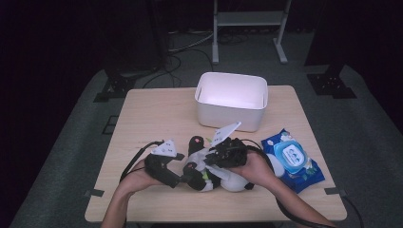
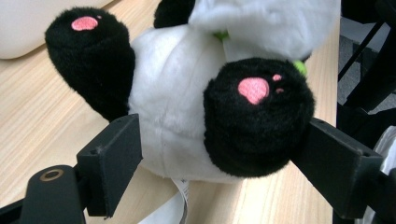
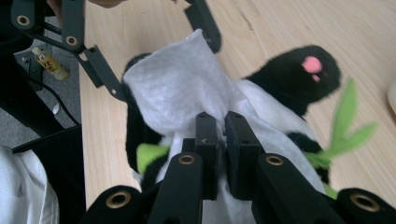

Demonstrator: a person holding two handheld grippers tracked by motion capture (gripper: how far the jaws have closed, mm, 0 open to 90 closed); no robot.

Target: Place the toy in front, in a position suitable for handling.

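**Panda Toy Braced for Wiping**

Right gripper (image 3: pixel 219 128): jaws clamped together on a white wipe (image 3: pixel 182 88), pressed onto the panda plush (image 2: pixel 187 102). Left gripper (image 2: pixel 219 158): jaws spread, closed on the plush's black foot and body, evidently steadying it on the table (image 1: pixel 157 109) between both tools.

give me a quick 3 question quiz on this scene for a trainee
1. True or false: the right tool is shut on the white wipe.
2. The left tool stands around which part of the plush panda? A) its head B) its lower body and foot C) its leaf
3. What lies right of the panda in the high view?

Key
1. True
2. B
3. The blue wipes pack; the white bin stands behind.
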